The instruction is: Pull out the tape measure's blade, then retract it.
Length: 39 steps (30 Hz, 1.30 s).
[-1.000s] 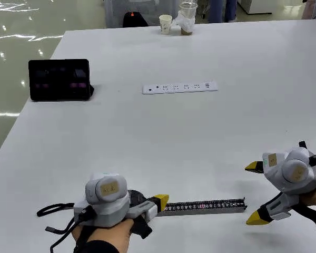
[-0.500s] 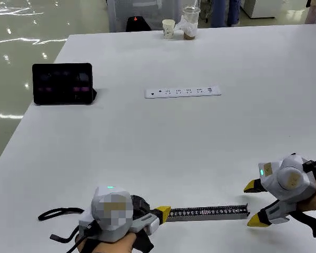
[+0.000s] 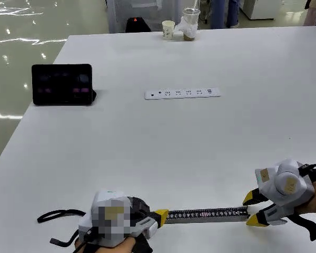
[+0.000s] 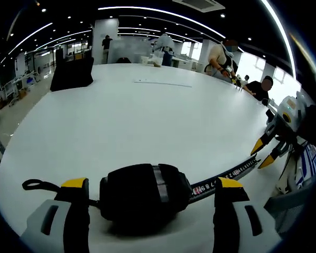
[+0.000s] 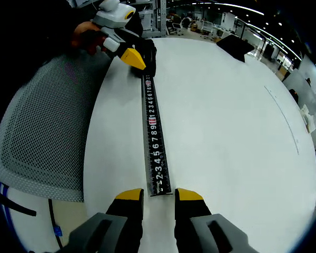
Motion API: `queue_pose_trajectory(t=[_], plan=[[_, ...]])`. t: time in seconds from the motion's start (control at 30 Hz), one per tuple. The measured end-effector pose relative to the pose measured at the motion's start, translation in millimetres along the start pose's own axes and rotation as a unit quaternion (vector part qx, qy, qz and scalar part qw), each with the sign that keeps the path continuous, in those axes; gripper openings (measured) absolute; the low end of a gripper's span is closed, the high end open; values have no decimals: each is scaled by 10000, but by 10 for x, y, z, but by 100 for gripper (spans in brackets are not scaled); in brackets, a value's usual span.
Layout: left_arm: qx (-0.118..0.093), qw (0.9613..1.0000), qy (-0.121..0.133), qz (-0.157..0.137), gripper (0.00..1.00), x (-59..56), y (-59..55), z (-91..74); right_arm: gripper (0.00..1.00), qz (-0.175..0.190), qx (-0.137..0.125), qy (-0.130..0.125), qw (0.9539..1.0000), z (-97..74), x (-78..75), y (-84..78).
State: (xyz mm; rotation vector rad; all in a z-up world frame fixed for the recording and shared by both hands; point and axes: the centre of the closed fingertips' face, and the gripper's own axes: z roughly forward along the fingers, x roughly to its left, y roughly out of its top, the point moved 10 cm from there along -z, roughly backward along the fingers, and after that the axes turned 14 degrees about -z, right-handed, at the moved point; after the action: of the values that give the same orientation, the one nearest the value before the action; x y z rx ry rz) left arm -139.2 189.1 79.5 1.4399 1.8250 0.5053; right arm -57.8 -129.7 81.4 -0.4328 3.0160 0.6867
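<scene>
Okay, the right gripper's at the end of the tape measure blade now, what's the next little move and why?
Probably close the right gripper on the tip of the black numbered blade and draw it further out. Its yellow-tipped jaws straddle the blade's end, though a firm pinch isn't clear, and the left gripper brackets the black tape measure case.

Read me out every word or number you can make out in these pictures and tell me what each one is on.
"2 3 4 5 6 7 8 9": on the tape measure's blade, right gripper view.
"10", in red: same blade; digits beyond are too small.
Markings on the power strip: too small.
Print on the paper cup: blurred.
Screen of the tablet: dark, nothing readable.
</scene>
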Motion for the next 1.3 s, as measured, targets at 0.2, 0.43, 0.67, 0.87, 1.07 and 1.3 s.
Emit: queue_pose_trajectory(t=[0.2,0.43,0.67,0.87,1.07,1.3], plan=[[27,10000,30,-16,94,33,-27,7,18,-129,50,93,9999,32,-18,36],[-3,10000,64,-72,91,60,-23,4,13,-244,59,136,9996,45,-20,6],[65,9999,53,-95,82,48,-36,17,12,33,-28,180,9998,52,-49,-17],[121,9997,127,-168,69,51,-20,9,12,80,-3,183,9998,59,-51,-6],[128,9995,114,-279,65,50,-7,10,12,117,66,210,9997,60,-63,5],[242,9994,160,-164,64,45,1,8,11,161,117,237,9995,62,-71,15]])
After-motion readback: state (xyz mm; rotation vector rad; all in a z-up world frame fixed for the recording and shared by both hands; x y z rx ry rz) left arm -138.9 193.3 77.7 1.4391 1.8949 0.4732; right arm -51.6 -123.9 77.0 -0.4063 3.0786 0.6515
